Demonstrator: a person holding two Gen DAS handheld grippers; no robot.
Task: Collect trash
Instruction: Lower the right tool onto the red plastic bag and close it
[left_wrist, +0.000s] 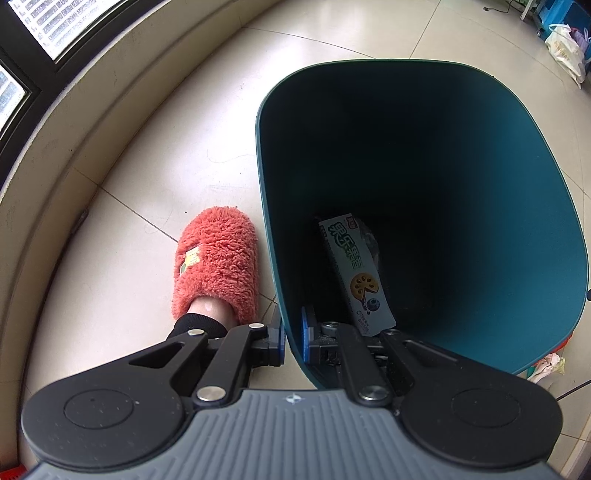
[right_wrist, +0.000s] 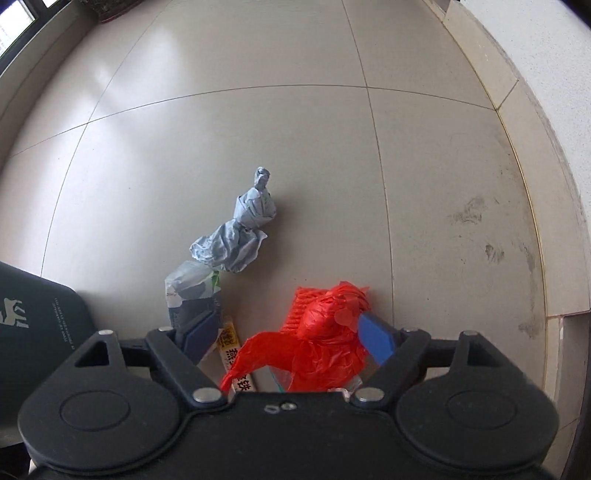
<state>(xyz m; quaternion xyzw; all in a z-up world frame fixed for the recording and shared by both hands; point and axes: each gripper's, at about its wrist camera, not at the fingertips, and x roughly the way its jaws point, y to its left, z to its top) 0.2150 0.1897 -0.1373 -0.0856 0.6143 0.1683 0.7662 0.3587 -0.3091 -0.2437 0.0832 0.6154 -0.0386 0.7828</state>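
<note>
My left gripper (left_wrist: 292, 341) is shut on the near rim of a dark teal trash bin (left_wrist: 480, 155), one finger outside and one inside. A snack box (left_wrist: 356, 273) lies inside the bin against its near wall. My right gripper (right_wrist: 291, 338) is open, its jaws wide on either side of a crumpled red plastic bag (right_wrist: 325, 339) on the floor; the blue right pad (right_wrist: 376, 338) touches the bag. A crumpled grey-blue paper wad (right_wrist: 240, 229) and a grey-white wrapper (right_wrist: 192, 284) lie just beyond the left finger. A yellow-white packet (right_wrist: 234, 347) lies between the fingers.
A foot in a fuzzy orange slipper (left_wrist: 216, 266) stands left of the bin. A raised window ledge (left_wrist: 74, 155) curves along the left. A dark case (right_wrist: 33, 314) sits at the right view's left edge. A wall and skirting (right_wrist: 546, 184) run at right. A crumpled paper (left_wrist: 548, 365) lies by the bin.
</note>
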